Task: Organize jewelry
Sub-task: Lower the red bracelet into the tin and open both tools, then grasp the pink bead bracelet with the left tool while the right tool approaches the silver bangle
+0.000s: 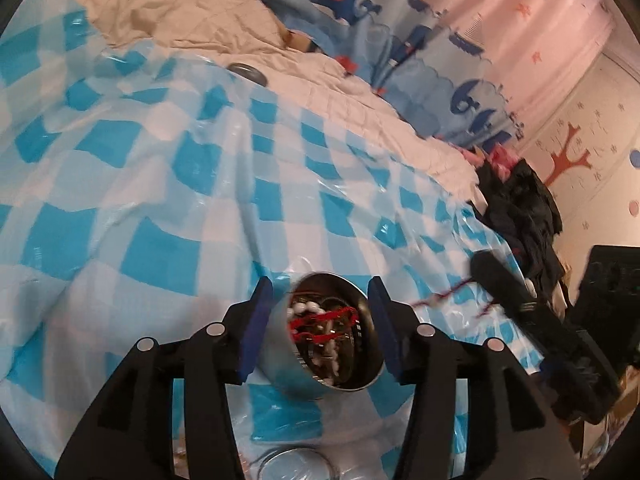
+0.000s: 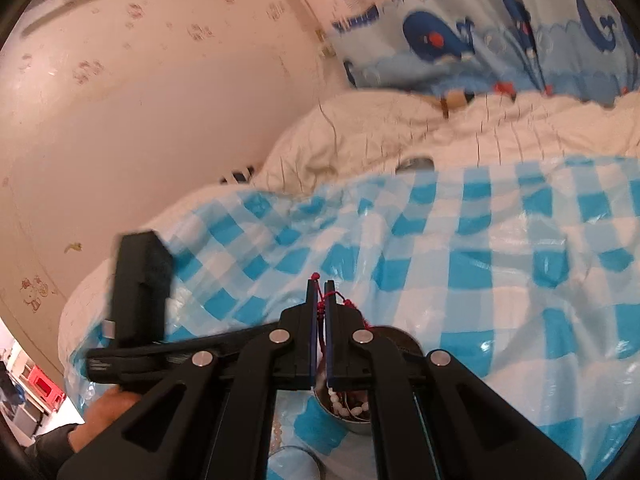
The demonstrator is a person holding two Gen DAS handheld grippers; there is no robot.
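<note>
A small round metal tin [image 1: 280, 360] sits on the blue-checked plastic sheet [image 1: 160, 184], holding white beads and red cord [image 1: 320, 318]. My left gripper [image 1: 320, 330] stands open around the tin, one blue pad [image 1: 256, 332] close on each side. Whether the pads touch its wall I cannot tell. My right gripper [image 2: 319, 300] is shut on a red cord bracelet [image 2: 318, 280] just above the tin [image 2: 352, 412]. White beads [image 2: 338, 406] hang under its fingers. In the left wrist view the right gripper [image 1: 480, 268] comes in blurred from the right, trailing red cord [image 1: 440, 294].
A second round metal piece [image 1: 248, 72] lies at the far edge of the sheet by the cream quilt [image 1: 180, 12]. A clear round lid [image 1: 296, 464] is at the near edge. Dark clothes [image 1: 520, 208] are piled on the right. A hand [image 2: 108, 412] holds the left tool.
</note>
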